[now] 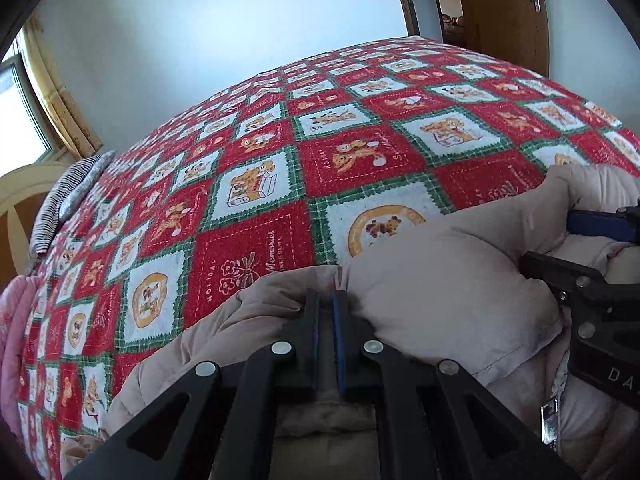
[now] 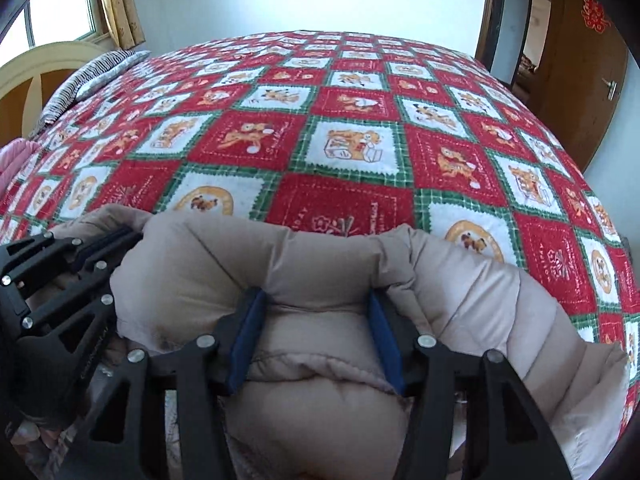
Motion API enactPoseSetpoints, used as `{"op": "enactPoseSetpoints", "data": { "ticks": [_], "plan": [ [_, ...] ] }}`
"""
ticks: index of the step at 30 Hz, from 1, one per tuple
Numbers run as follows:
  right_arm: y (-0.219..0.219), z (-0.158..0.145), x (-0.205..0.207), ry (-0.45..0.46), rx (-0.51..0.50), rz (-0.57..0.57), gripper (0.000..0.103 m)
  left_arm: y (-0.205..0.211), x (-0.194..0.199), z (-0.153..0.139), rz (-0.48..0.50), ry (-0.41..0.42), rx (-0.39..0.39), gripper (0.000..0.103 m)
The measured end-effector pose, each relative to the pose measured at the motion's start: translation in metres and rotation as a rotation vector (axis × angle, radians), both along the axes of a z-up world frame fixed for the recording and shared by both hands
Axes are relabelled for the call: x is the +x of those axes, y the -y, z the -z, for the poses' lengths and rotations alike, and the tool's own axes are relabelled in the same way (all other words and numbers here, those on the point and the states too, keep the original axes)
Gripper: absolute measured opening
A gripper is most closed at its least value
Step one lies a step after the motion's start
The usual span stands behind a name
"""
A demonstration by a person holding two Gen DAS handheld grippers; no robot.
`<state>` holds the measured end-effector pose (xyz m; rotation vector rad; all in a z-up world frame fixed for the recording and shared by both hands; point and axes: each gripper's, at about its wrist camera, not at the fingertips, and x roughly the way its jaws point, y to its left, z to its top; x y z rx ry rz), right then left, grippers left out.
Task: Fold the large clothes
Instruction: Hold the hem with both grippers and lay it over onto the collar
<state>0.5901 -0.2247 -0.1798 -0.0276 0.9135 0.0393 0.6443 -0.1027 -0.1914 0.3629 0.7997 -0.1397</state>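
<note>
A beige puffy jacket [image 2: 320, 268] lies bunched at the near edge of a bed with a red, green and white patchwork cover [image 2: 344, 148]. My left gripper [image 1: 334, 300] is shut on a thin fold of the jacket [image 1: 440, 292], with its blue pads together. It also shows at the left of the right wrist view as the left gripper [image 2: 132, 236]. My right gripper [image 2: 316, 304] stands about half spread. A thick padded roll of the jacket fills the gap between its blue pads [image 2: 248, 332]. From the left wrist view the right gripper [image 1: 568, 240] sits close on the right, over the same jacket.
A striped pillow [image 2: 92, 76] and a cream headboard [image 2: 48, 60] are at the far left, with pink fabric [image 1: 12, 340] at the left edge. A wooden door [image 2: 588, 60] stands at the far right. Beyond the jacket the bed cover [image 1: 280, 168] lies flat.
</note>
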Motion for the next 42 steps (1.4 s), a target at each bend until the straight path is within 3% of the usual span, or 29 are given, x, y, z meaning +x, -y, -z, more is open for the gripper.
{"op": "enactPoseSetpoints", "data": {
  "ticks": [10,25,37,42],
  "plan": [
    [-0.004,0.004,0.002,-0.006,-0.026,0.002,0.058,-0.008,0.002,0.001,-0.001,-0.011,-0.045,0.006],
    [-0.005,0.006,0.004,-0.005,-0.026,0.004,0.059,-0.005,0.003,0.005,-0.002,-0.006,-0.024,0.006],
    [-0.006,0.007,0.005,-0.007,-0.032,0.002,0.059,0.004,0.002,0.008,-0.002,0.013,0.047,0.007],
    [-0.006,0.0,0.009,-0.043,-0.054,-0.034,0.06,0.012,0.001,-0.008,0.018,-0.025,0.134,0.007]
  ]
}}
